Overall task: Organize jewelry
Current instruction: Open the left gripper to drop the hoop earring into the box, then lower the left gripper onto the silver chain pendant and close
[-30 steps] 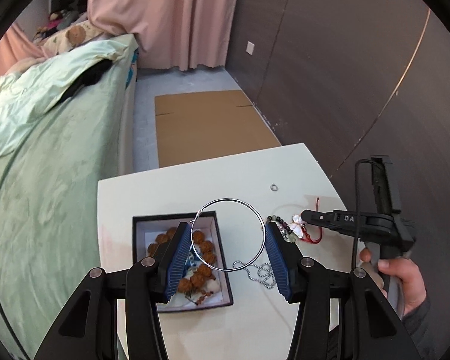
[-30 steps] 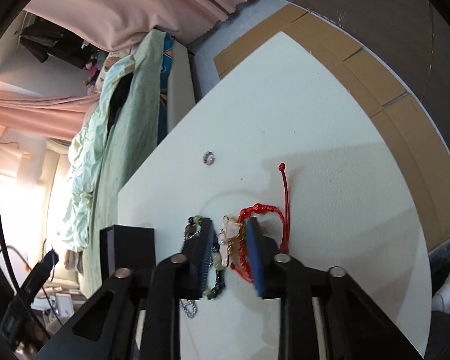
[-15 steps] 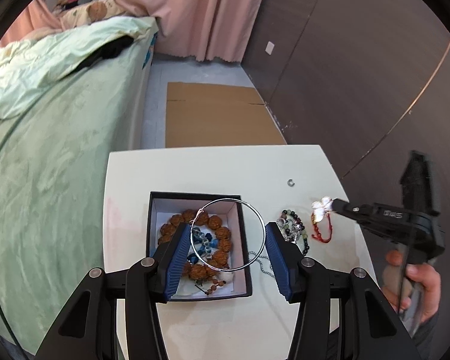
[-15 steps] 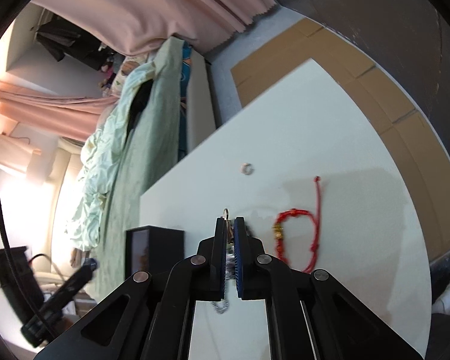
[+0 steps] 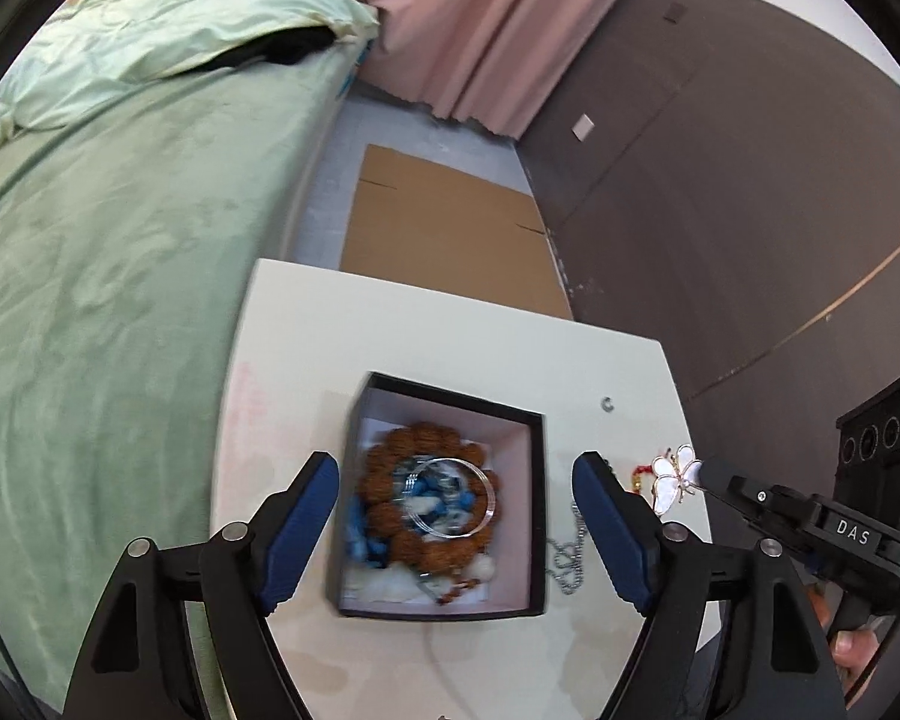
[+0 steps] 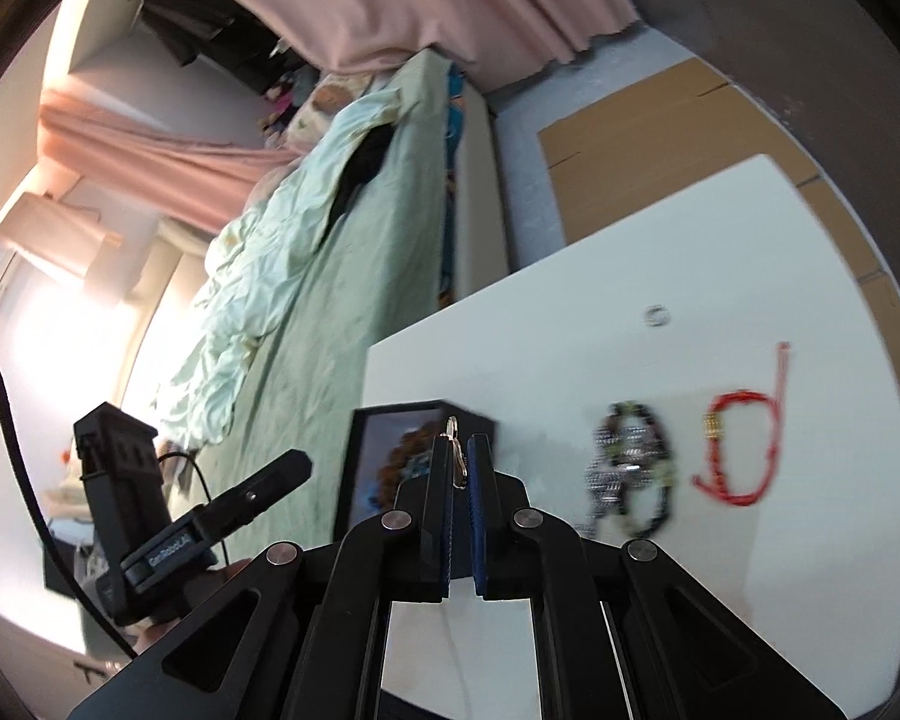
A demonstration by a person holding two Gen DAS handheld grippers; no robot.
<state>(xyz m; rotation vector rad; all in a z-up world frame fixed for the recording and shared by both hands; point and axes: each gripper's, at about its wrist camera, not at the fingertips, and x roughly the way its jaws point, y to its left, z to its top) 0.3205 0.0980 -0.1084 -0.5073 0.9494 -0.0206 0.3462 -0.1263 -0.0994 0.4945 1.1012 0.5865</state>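
Observation:
A black jewelry box with a pale lining sits on the white table. In it lie a brown bead bracelet, blue beads and a silver bangle. My left gripper is open and empty above the box. My right gripper is shut on a white butterfly brooch, held above the table right of the box; the brooch's clasp shows between the pads. A red cord bracelet and a dark bead bracelet lie on the table.
A silver chain lies right of the box. A small ring lies further back on the table. A bed with green cover stands left of the table. Flat cardboard lies on the floor behind it.
My left gripper opened and the silver bangle dropped into the box. My right gripper closed on the butterfly brooch, lifted it off the table and moved left toward the box.

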